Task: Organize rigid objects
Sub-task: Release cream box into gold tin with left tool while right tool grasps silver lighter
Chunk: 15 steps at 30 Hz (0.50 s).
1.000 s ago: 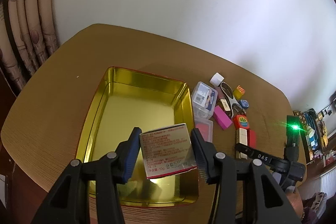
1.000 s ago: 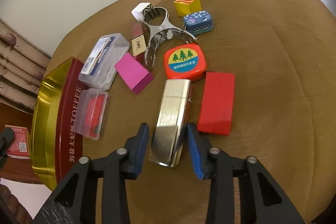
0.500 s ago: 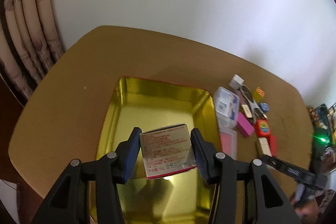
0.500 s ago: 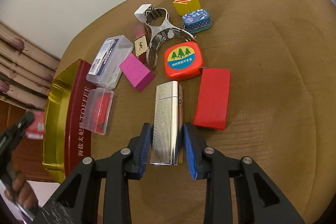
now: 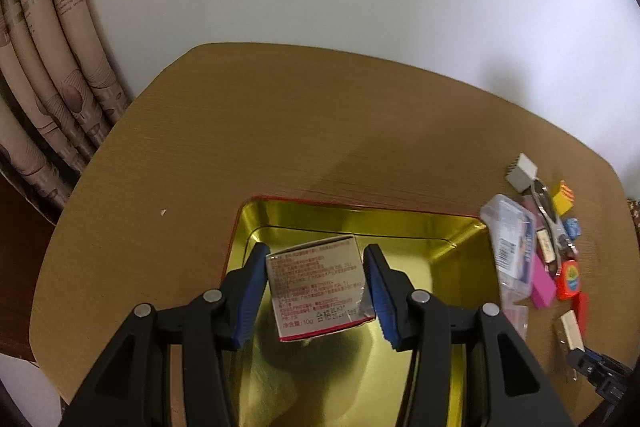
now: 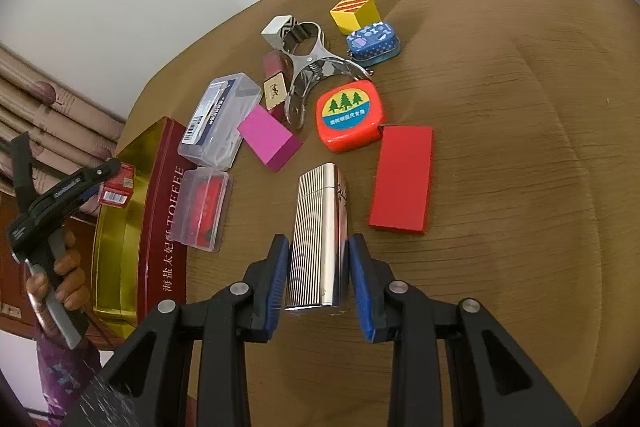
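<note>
My left gripper is shut on a small red-and-white carton and holds it above the open gold tin. The carton also shows in the right wrist view, over the tin. My right gripper is closed around a ribbed silver lighter that lies on the wooden table; the pads sit at its sides. The lighter also shows in the left wrist view.
Beside the tin lie two clear plastic cases, a pink block, a red block, an orange tape measure, a metal clip, a yellow cube and a blue tin. Curtains hang at left.
My left gripper has moved forward over the tin with the carton. My right gripper has closed in around the silver lighter, which now lies straight between the pads.
</note>
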Tool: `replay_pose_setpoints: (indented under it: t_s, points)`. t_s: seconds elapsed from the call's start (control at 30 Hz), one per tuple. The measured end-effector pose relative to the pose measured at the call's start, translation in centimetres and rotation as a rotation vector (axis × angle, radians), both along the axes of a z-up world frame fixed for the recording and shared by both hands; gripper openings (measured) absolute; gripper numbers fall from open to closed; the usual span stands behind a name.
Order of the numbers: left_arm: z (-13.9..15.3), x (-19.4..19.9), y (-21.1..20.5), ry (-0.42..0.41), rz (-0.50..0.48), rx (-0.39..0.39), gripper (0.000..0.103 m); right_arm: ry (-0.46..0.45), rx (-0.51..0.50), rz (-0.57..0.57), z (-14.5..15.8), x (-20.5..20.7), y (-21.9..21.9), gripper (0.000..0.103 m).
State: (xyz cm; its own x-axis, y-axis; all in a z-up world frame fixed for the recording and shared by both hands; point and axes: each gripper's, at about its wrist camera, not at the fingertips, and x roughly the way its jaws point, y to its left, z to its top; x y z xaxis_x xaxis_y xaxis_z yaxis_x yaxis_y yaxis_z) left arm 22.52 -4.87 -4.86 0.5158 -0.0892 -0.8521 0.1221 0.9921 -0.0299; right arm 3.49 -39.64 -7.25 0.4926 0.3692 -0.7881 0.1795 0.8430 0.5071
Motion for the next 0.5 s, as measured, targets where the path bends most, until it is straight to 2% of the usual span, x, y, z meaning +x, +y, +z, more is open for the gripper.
replay_pose_setpoints:
  t_s: [0.4,0.5]
  points:
    - [-1.0,1.0,0.5,0.039,-0.019,0.046,0.051,0.003,0.015,0.001,0.1,-0.2,-0.1,0.028]
    - [-0.2,0.2,0.8,0.018,-0.031,0.014,0.051,-0.002,0.012,-0.003,0.3,-0.4,-0.1,0.028]
